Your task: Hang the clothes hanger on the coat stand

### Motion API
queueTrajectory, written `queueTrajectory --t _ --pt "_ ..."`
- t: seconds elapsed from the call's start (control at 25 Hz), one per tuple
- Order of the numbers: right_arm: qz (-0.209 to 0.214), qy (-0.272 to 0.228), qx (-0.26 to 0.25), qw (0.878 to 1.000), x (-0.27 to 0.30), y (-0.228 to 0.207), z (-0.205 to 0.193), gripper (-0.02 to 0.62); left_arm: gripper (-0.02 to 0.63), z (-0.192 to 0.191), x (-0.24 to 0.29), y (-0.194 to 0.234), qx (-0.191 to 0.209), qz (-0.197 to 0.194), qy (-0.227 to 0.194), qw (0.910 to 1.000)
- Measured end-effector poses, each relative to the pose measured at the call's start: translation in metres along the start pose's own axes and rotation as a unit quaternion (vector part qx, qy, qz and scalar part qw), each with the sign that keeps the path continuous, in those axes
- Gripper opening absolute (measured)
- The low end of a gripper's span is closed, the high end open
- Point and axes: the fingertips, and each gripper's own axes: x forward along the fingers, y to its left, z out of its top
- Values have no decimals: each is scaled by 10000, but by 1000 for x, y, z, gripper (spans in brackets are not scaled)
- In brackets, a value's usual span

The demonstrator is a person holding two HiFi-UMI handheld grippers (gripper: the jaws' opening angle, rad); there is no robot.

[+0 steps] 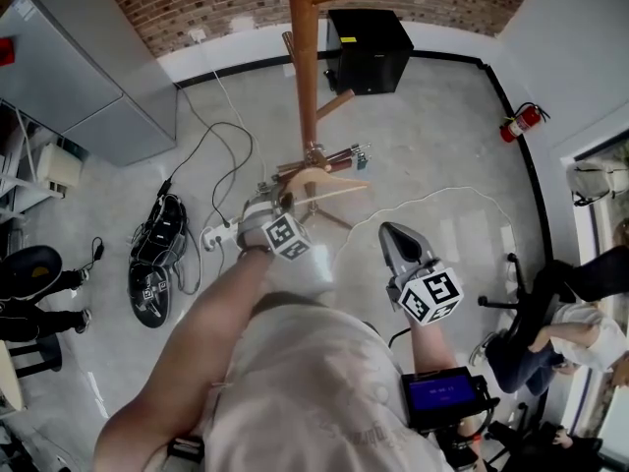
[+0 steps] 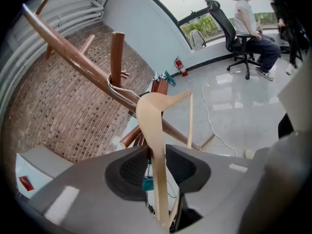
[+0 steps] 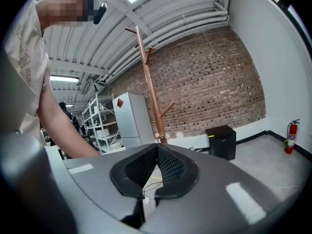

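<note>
A light wooden clothes hanger (image 1: 319, 180) (image 2: 151, 126) is at the brown wooden coat stand (image 1: 303, 57) (image 2: 87, 69). Its metal hook (image 2: 114, 84) curls round the foot of a peg (image 2: 117, 52). My left gripper (image 1: 275, 202) (image 2: 157, 152) has the hanger's arm between its jaws. The jaws stand slightly apart from the wood, with a thin gap on the right side, so the gripper is open. My right gripper (image 1: 393, 232) (image 3: 157, 150) hangs to the right, well short of the stand (image 3: 148, 82), shut and empty.
More hangers (image 1: 339, 155) hang lower on the stand. A black box (image 1: 369, 49) stands by the brick wall and a red fire extinguisher (image 1: 521, 121) is at the right. Cables and a power strip (image 1: 211, 236) lie on the floor at the left. A person sits on a chair (image 1: 550, 332) at the right.
</note>
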Motion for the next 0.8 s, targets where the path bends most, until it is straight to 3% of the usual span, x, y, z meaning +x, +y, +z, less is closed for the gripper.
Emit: queueTrajectory --t 0.28,0.44,0.64,0.8 --pt "21 -46 128 9999 -5 -3 -1 14 137 3 -23 -9 -473 -353 -231 9980" --pt "169 -303 132 9993 20 -11 9 14 135 4 -32 18 -882 -302 -466 9946" --pt "77 -260 375 9989 24 -2 -5 14 126 10 -76 13 -1575 -657 -1024 9800" --pt "45 -276 324 9991 29 1 0 14 107 15 -100 20 -1920 -730 -1377 9689"
